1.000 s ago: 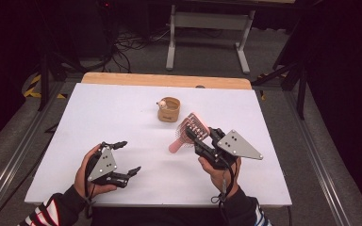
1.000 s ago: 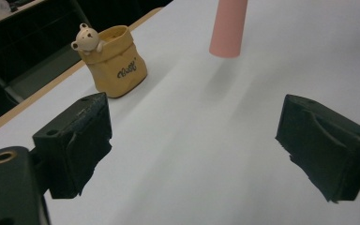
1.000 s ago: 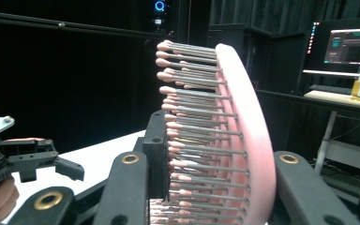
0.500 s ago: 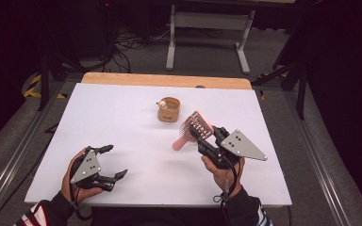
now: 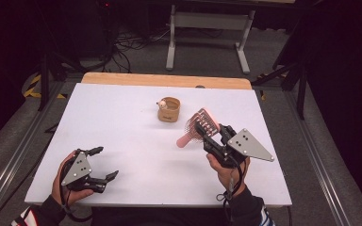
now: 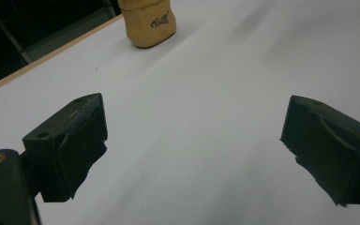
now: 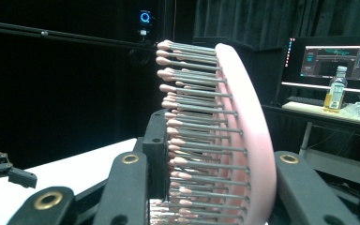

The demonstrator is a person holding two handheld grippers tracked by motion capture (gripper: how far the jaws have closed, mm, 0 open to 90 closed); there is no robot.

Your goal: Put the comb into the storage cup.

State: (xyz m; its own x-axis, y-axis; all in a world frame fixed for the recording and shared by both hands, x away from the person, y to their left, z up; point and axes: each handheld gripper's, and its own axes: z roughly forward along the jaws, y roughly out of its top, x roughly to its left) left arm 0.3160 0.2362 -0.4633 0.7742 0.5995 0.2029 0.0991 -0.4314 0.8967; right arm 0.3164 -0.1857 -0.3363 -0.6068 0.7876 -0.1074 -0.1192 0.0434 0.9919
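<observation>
— What stood on the table (image 5: 122,122), and what was in it?

— A small tan cup (image 5: 168,109) stood toward the far middle, well apart from both grippers. Something small and pale sat at its rim on the left; the high view was too coarse to say what it was, or whether anything lay inside. The left gripper view caught the cup's (image 6: 149,22) lower part, with dark script on its side.

— And the tongs?

— The left gripper (image 5: 101,163) was at the near left corner, held in a hand (image 5: 65,181), its jaws spread wide with nothing between them; its own view showed bare white table between the two black pads (image 6: 77,140).

— The right one?

— The right gripper (image 5: 206,133) was clamped on a pink brush (image 5: 199,126), right of the cup. The jaws gripped the head, one against the bristles (image 7: 194,140) and one against the pink back. The handle pointed down-left, its tip close to the table; whether it touched, I couldn't tell.
</observation>
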